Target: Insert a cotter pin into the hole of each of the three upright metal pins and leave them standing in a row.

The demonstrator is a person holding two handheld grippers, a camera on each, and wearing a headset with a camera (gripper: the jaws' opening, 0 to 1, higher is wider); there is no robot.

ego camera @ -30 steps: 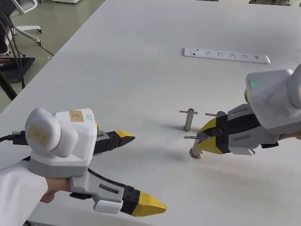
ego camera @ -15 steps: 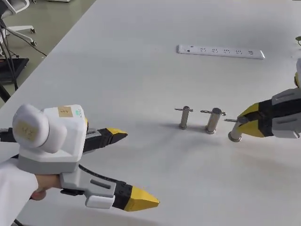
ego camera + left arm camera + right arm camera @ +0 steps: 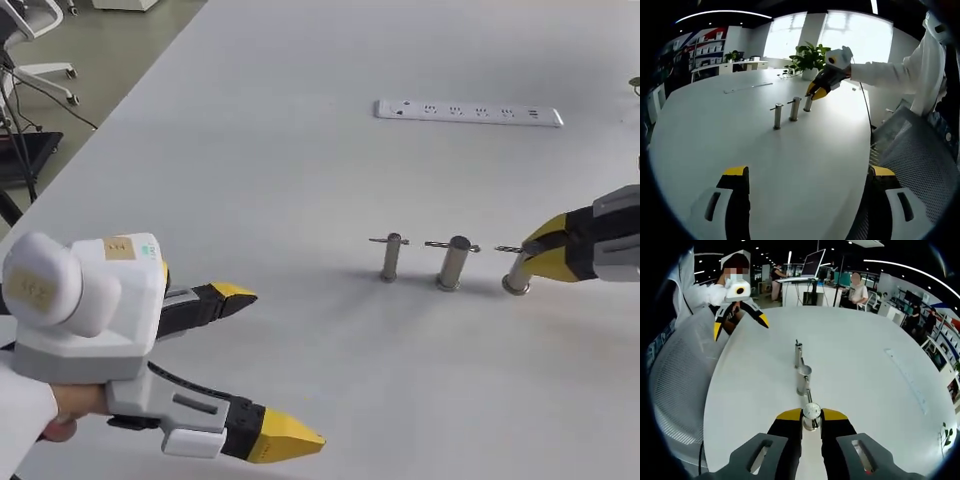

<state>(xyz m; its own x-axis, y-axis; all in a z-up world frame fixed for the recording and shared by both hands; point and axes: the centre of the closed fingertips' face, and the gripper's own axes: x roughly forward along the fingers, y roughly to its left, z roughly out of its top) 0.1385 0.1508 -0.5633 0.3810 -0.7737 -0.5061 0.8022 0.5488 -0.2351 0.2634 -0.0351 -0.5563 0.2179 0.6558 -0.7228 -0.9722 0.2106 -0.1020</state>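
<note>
White surface point(image 3: 300, 120) carrying a row of three metal pins point(image 3: 455, 270) and a power strip point(image 3: 468, 112).
In the head view the surface, pale and matte, runs from the bottom of the frame to the top, and its left edge cuts diagonally toward the upper left, with floor point(image 3: 125, 30) beyond. The pins stand just right of centre, near one another but apart. The left pin point(image 3: 391, 258) and middle pin point(image 3: 453, 258) are upright, while the right pin point(image 3: 516, 282) has its foot on the surface and leans slightly. The power strip lies flat in the upper right, well apart from the row and roughly parallel to it.
</note>
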